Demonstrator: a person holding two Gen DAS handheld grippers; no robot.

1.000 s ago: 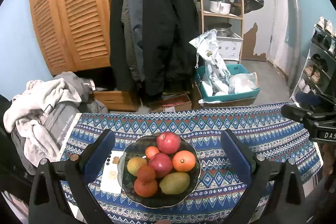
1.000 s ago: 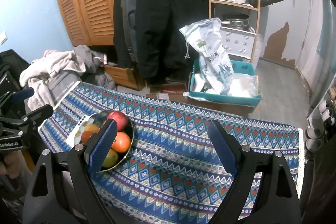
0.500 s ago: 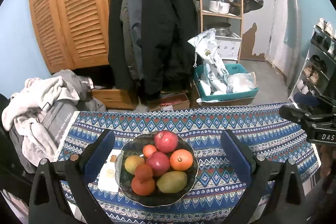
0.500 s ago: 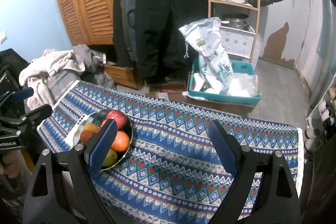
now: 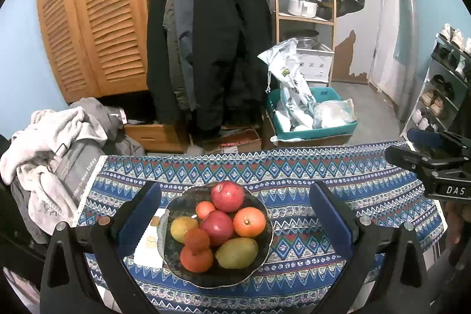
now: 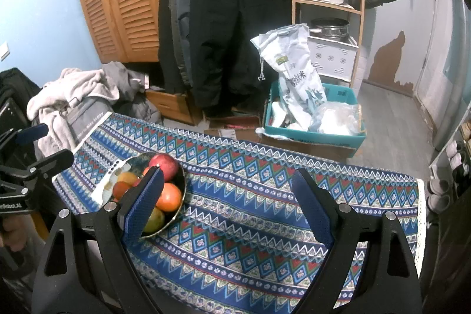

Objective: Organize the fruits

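A dark bowl (image 5: 173,202) on the patterned tablecloth (image 5: 294,169) holds several fruits: two red pomegranates (image 5: 227,195), an orange (image 5: 249,222), smaller tangerines (image 5: 196,258) and two yellow-green mangoes (image 5: 236,252). My left gripper (image 5: 234,214) is open and empty, its jaws either side of the bowl, above it. My right gripper (image 6: 228,202) is open and empty over the cloth, to the right of the bowl (image 6: 182,181).
A white card (image 5: 149,243) lies under the bowl's left edge. Beyond the table's far edge are a clothes pile (image 5: 50,143), hanging coats (image 5: 212,34), a teal bin with bags (image 5: 312,119), a shelf rack (image 5: 303,5) and a shoe rack (image 5: 441,84).
Both views have shifted slightly; the bowl sits a little lower and closer between the left jaws. Both grippers stay open and the fruits have not moved.
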